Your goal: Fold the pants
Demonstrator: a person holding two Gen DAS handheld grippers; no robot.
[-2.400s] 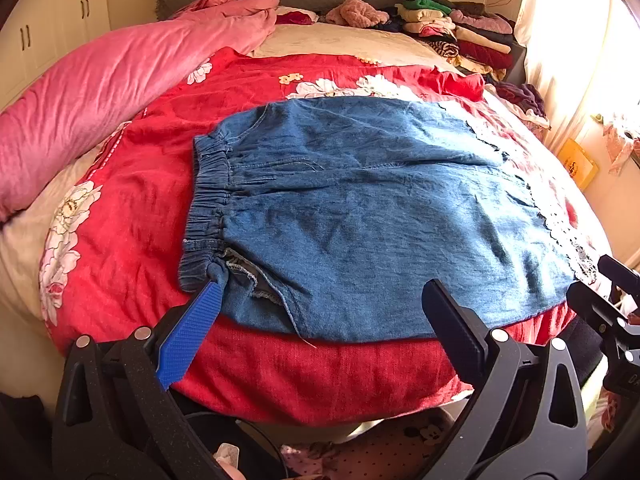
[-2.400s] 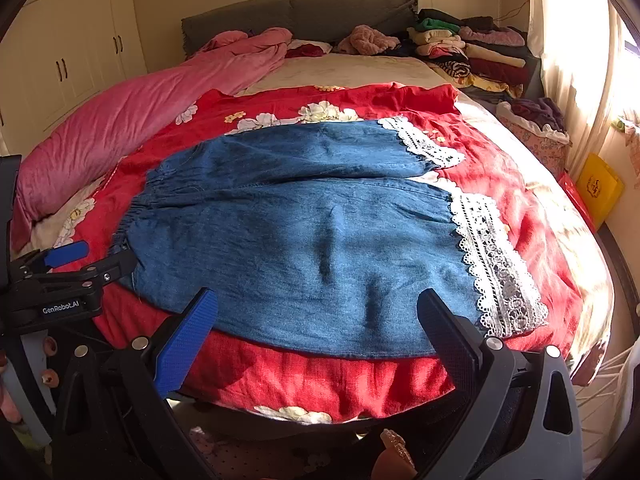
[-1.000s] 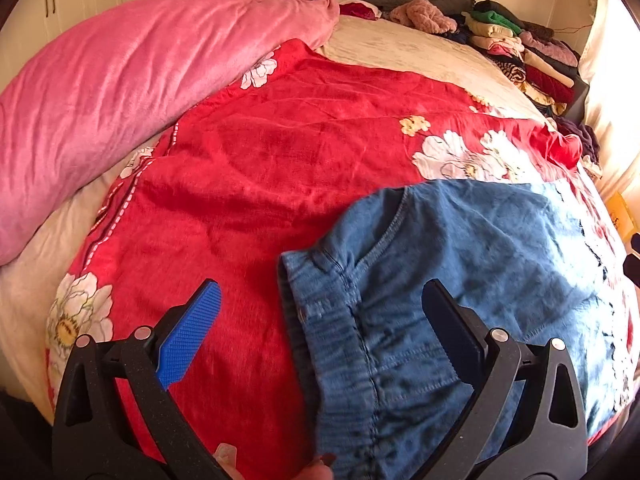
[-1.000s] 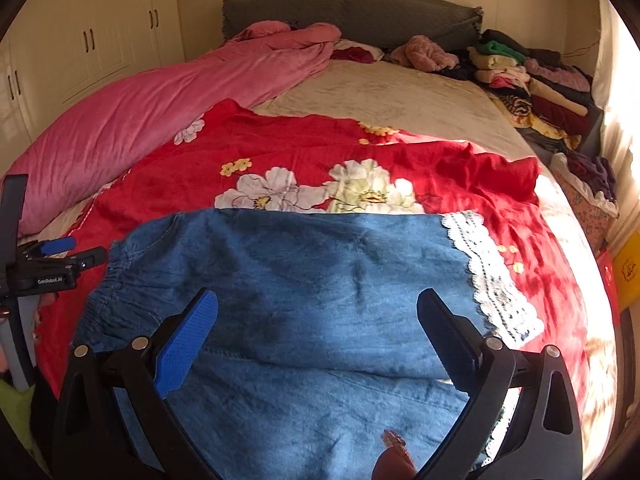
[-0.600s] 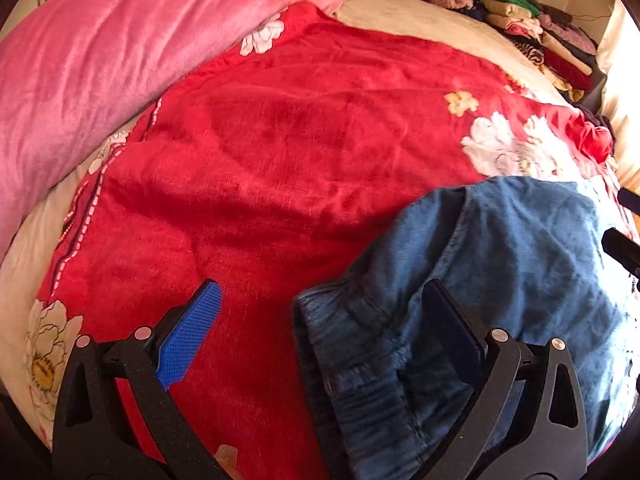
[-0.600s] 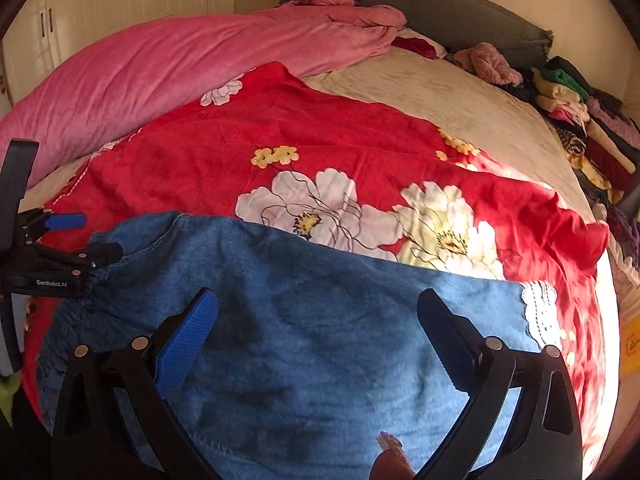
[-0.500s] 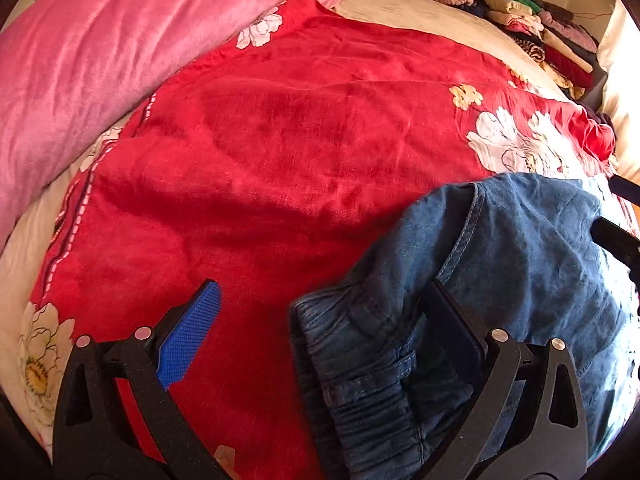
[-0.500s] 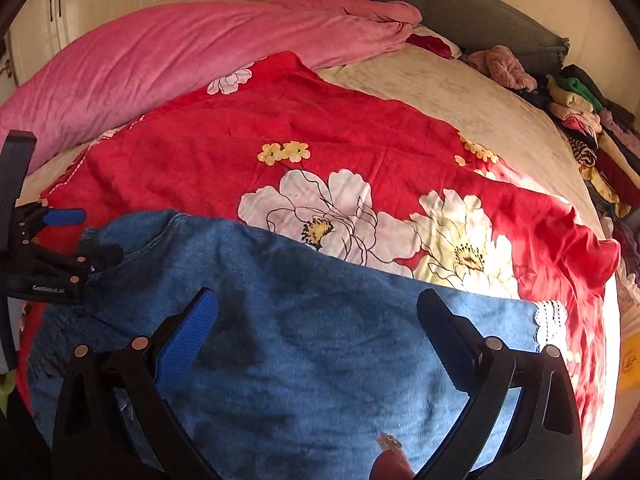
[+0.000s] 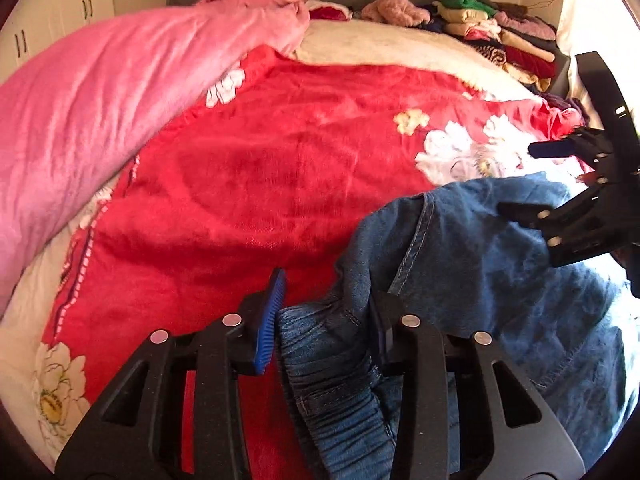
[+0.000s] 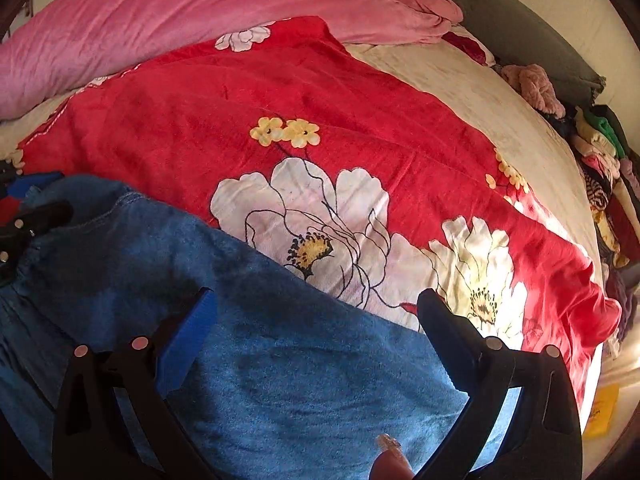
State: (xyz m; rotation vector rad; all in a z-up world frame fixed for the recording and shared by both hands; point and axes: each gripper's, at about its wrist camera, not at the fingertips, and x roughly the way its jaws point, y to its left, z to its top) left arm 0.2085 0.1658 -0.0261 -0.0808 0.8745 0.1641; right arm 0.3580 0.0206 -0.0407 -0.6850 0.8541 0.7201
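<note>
Left wrist view: left gripper (image 9: 324,312) jaws clenched on the pants (image 9: 480,280) waistband, lifting it to carry the fold. Right gripper (image 10: 316,320) jaws spread above denim, ready to pin it. Beyond, the red blanket (image 10: 360,100) and the bed.

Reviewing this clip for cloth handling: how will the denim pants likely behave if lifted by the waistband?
Probably floppy: the denim pants bunch and crease where the left gripper pinches the waistband. Likely to drape rather than hold shape, since they follow the red blanket's contours. The right gripper is open above them.
</note>
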